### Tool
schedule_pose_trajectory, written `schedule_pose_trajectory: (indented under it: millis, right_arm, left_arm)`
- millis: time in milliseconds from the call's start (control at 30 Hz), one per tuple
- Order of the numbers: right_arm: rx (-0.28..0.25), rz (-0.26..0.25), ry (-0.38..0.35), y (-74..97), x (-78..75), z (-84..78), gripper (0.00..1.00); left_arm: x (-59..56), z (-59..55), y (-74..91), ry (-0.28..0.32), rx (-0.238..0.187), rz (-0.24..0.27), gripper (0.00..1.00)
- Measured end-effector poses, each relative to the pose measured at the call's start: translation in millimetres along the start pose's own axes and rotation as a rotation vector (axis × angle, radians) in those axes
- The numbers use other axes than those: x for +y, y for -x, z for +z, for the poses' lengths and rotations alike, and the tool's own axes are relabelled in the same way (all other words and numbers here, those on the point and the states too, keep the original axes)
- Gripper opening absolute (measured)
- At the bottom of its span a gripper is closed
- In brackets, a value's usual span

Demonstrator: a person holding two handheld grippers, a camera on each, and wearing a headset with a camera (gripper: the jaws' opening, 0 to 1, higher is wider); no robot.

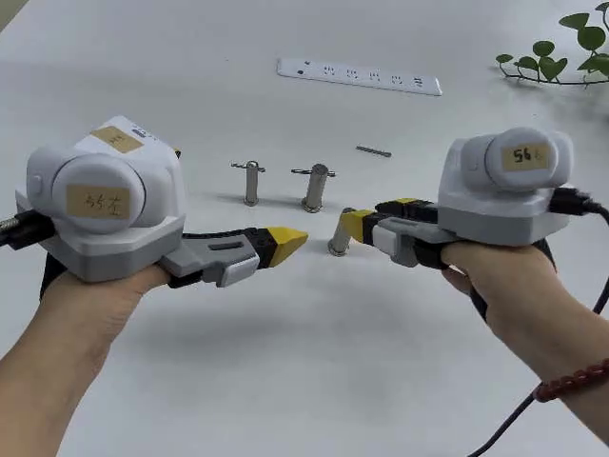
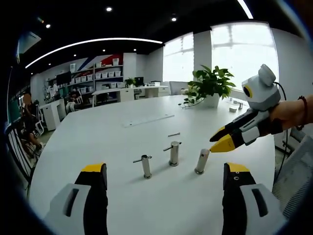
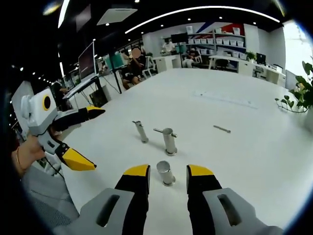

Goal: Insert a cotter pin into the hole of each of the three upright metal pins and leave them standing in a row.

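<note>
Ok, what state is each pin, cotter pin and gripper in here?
Left metal pin: standing, cotter pin through it.
Middle metal pin: standing, cotter pin through it.
Near metal pin: standing, no cotter pin.
Loose cotter pin: lying flat, unused.
Left gripper: open, empty.
Right gripper: open, jaws flanking near metal pin.

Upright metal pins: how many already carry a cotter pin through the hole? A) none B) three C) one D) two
D: the left pin and middle pin each show a crosswise cotter pin; the third pin, by the right gripper, is bare.
</note>
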State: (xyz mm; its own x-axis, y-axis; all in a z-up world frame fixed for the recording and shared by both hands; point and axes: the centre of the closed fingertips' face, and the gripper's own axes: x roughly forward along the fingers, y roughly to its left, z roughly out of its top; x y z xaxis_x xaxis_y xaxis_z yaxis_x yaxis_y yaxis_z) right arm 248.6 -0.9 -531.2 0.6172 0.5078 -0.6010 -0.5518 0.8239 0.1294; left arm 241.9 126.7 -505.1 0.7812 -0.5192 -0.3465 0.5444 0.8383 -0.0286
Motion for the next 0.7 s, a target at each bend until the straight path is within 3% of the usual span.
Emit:
schedule_pose_trajectory:
  millis: [100,233,333,700]
  right_arm:
    - [0.002,0.004,0.041,1.1,-16.3,3.8,0.25]
    - [0.006,0.012,0.098,3.5,-25.8,13.7,0.25]
    - [0.011,0.022,0.147,-4.2,-39.4,21.9,0.24]
    - [0.074,0.001,0.199,-25.2,-81.9,34.7,0.21]
  left_arm:
    - [-1.8,0.4,-0.7,0.007,-0.004,-0.008,0.99]
    - [-4.4,-1.8,-1.9,0.002,0.004,-0.017,0.99]
    - [-5.3,-4.3,-2.5,-0.013,0.015,-0.018,0.99]
    - [-9.6,-4.4,-4.3,-0.02,0.006,-0.029,0.97]
